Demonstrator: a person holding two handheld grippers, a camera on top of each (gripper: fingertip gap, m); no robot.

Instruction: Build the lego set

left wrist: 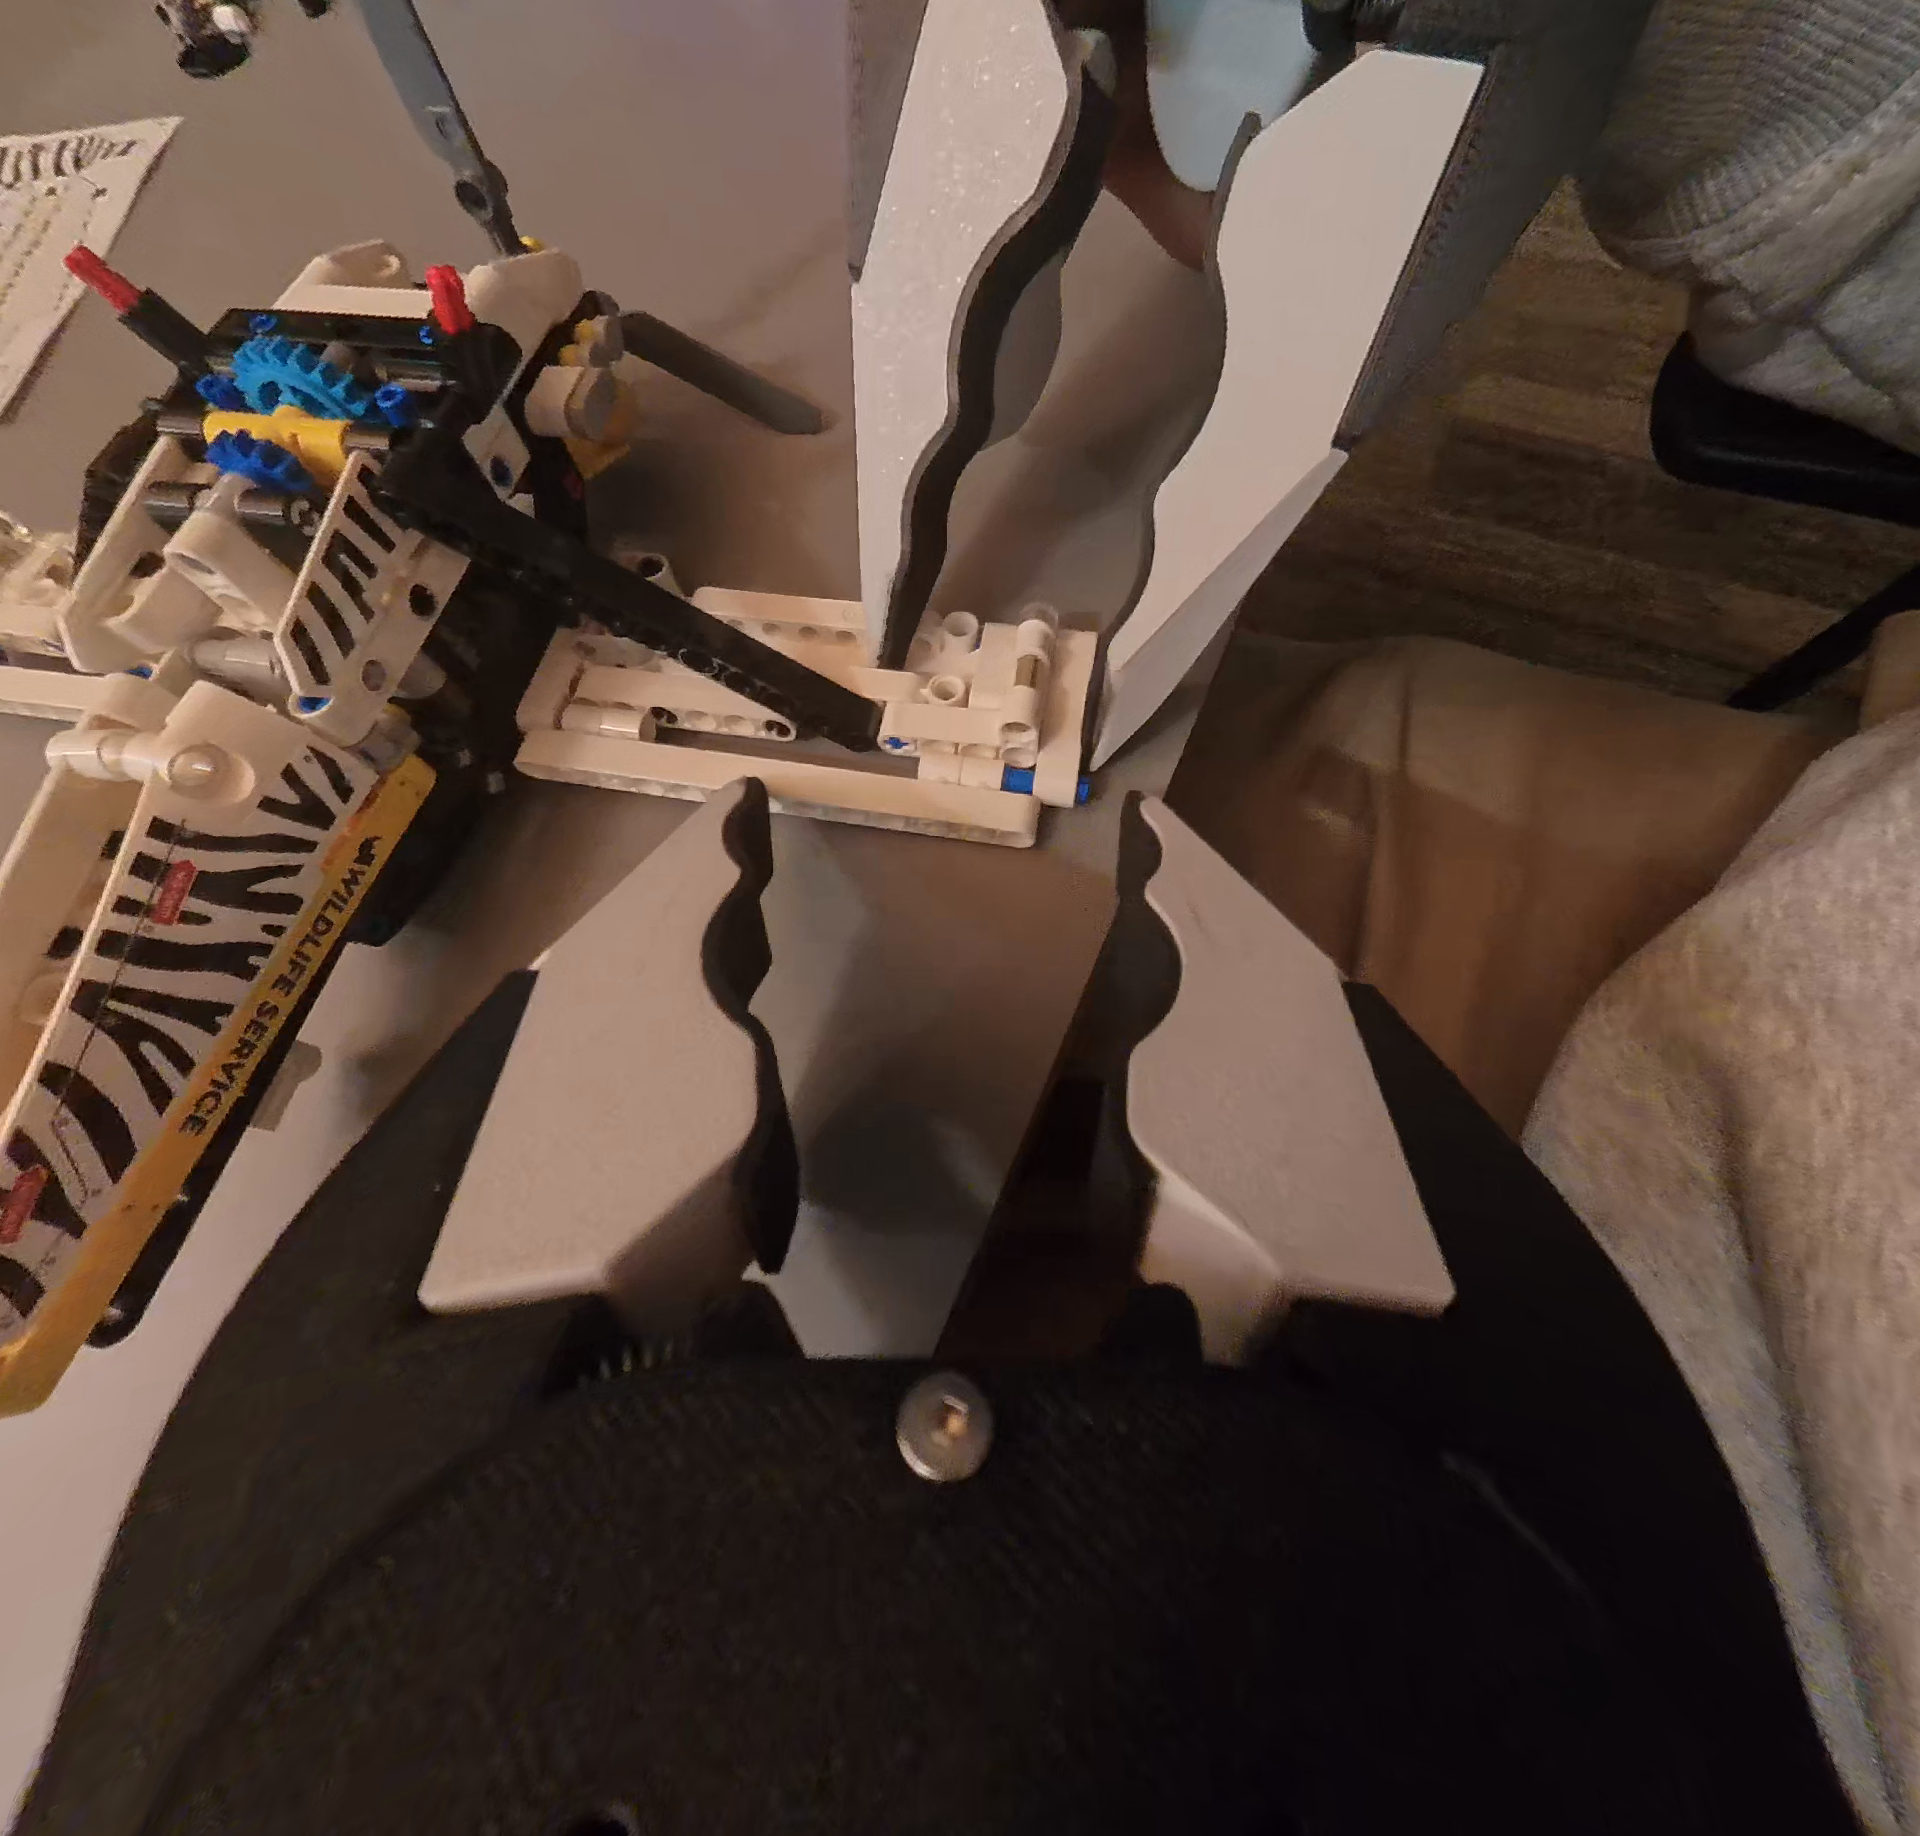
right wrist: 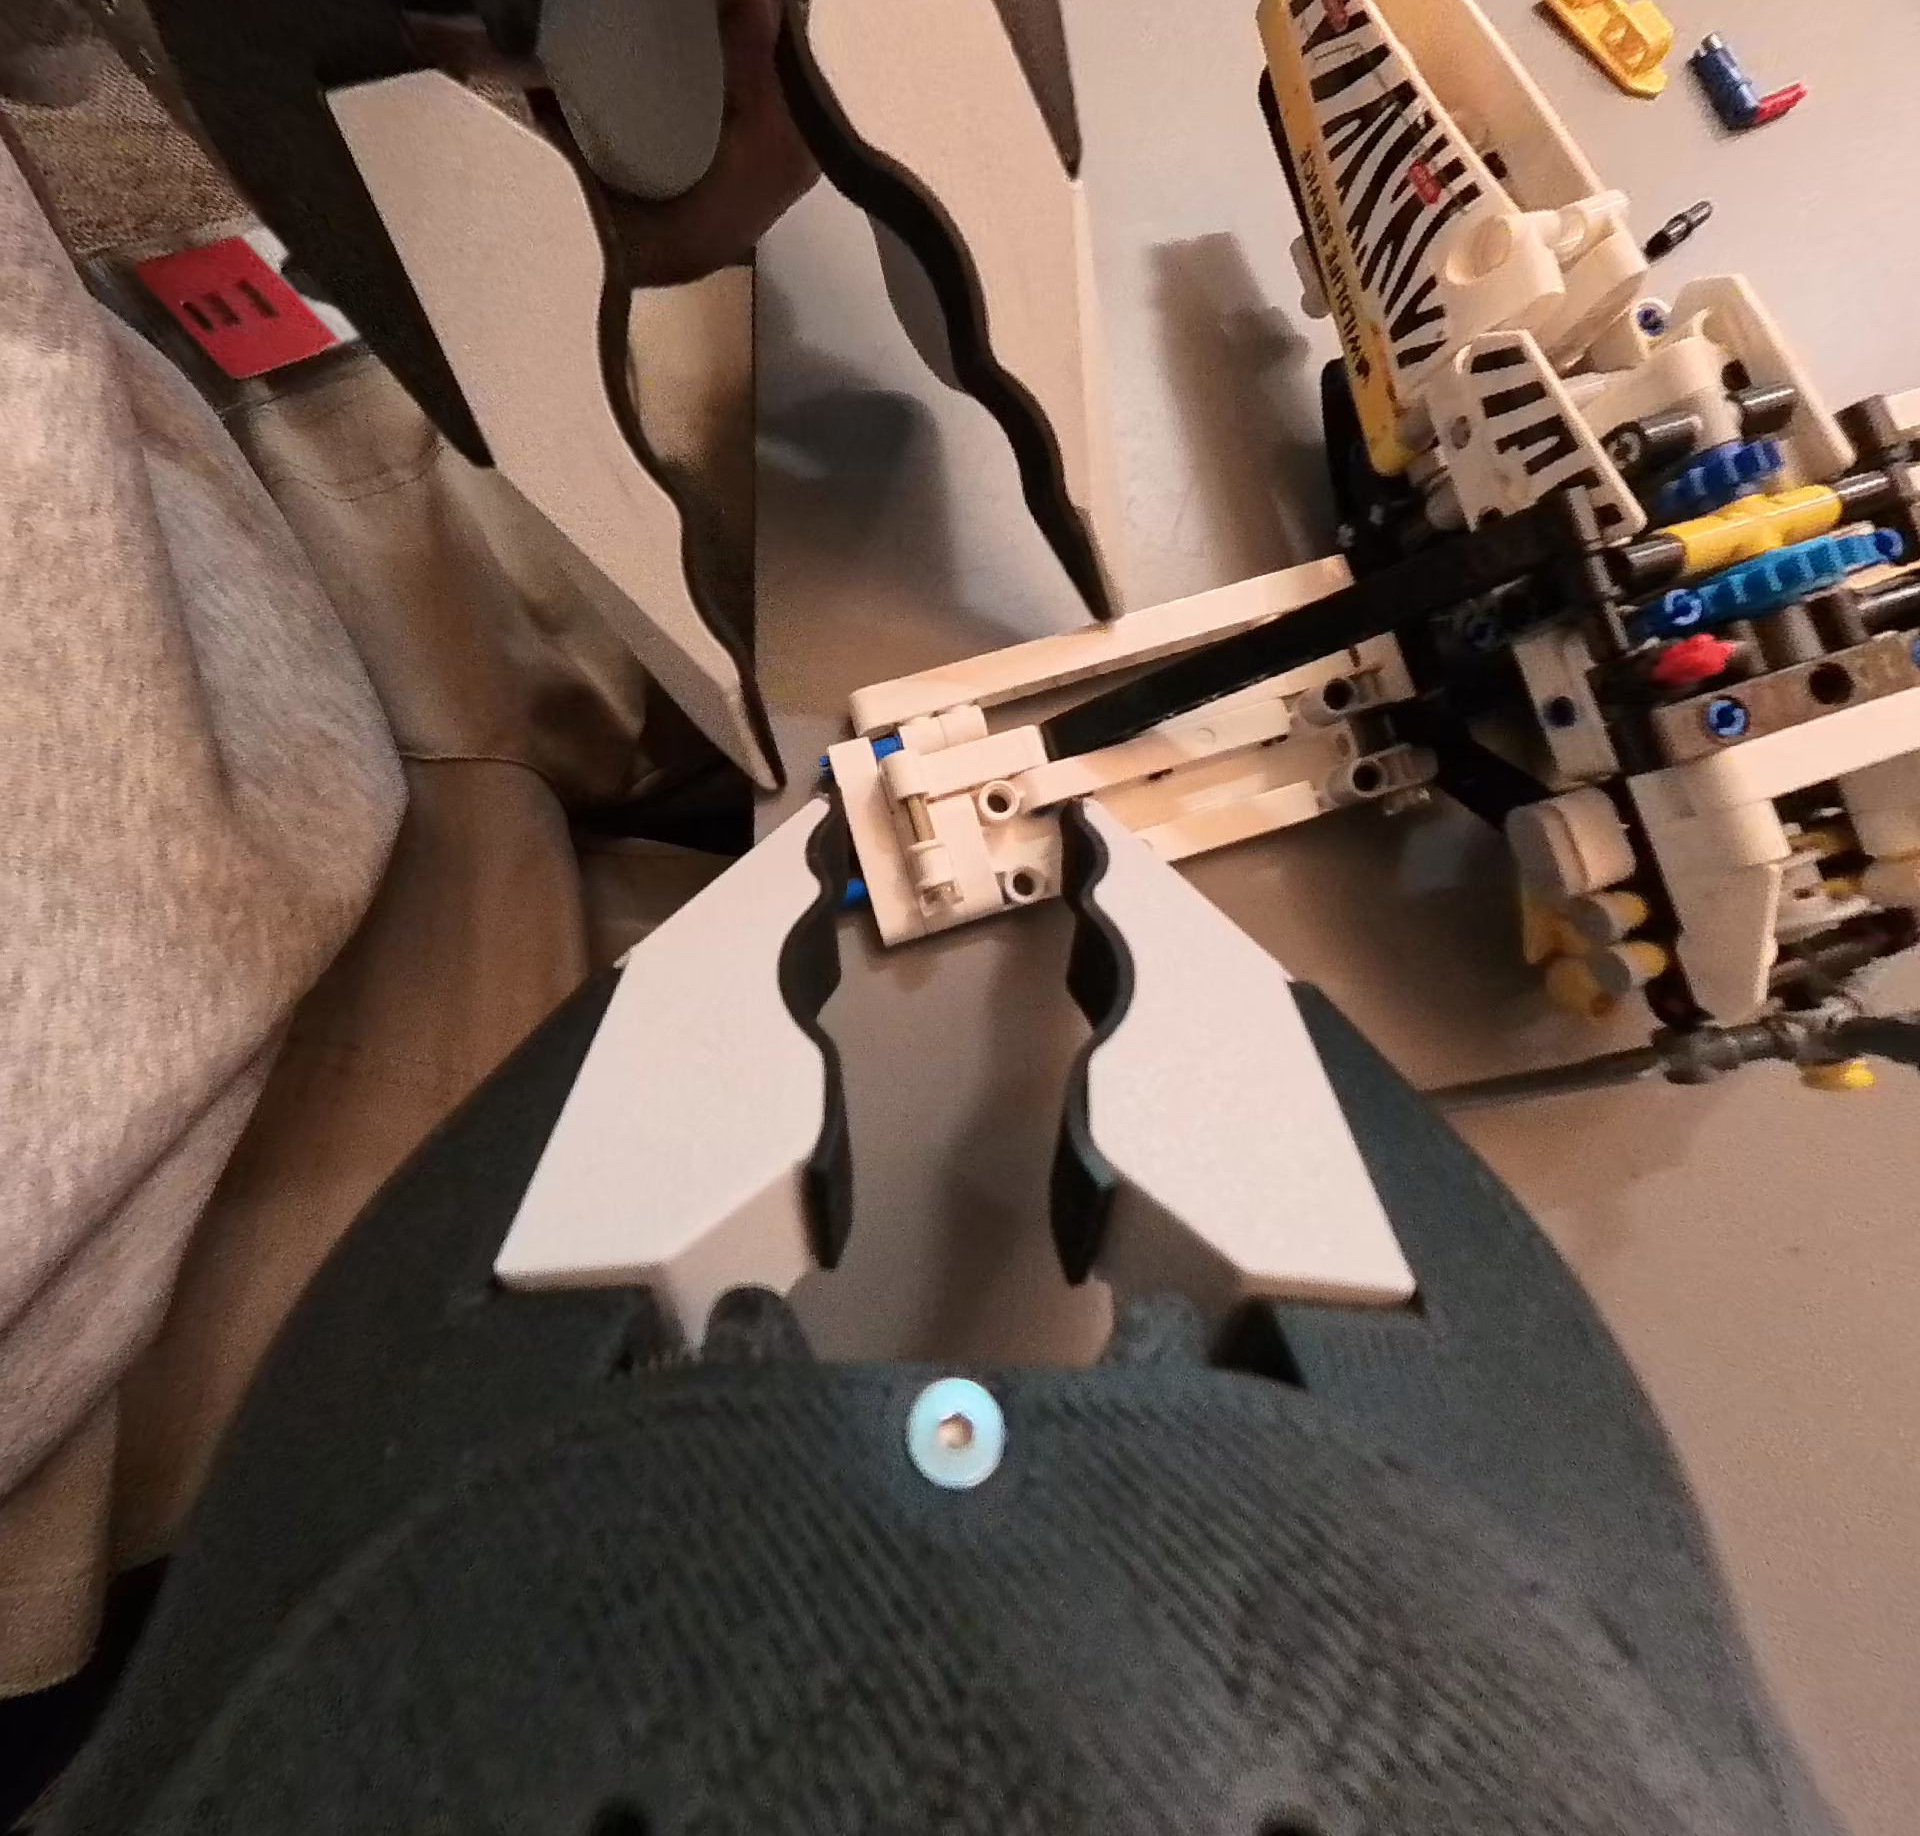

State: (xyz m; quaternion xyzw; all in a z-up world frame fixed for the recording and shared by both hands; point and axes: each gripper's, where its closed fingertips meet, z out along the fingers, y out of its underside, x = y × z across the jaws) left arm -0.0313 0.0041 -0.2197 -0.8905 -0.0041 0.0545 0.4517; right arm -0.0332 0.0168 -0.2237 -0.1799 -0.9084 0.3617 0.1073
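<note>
A white Lego helicopter model [left wrist: 312, 591] with zebra-striped panels, yellow trim and blue gears lies on the grey table; it also shows in the right wrist view [right wrist: 1558, 539]. Its white tail boom [left wrist: 790, 716] points toward the table edge. My right gripper [right wrist: 951, 830] is shut on the tail end block [right wrist: 956, 851], one finger on each side; in the left wrist view it [left wrist: 992, 706] comes down from above. My left gripper [left wrist: 940, 810] is open and empty, its tips just short of the boom's near beam. It faces the right gripper from the other side [right wrist: 935, 695].
A yellow piece [right wrist: 1605, 25] and a blue-and-red piece [right wrist: 1745, 82] lie loose beyond the model. A paper sheet [left wrist: 62, 228] and small dark parts [left wrist: 218, 15] lie at the far left. The table edge runs beside the tail; a person's grey sleeve [left wrist: 1714, 1163] is close. The tips of both grippers are at nearly the same place. About 20 cm separates my left fingertips from the yellow piece [right wrist: 1605, 25].
</note>
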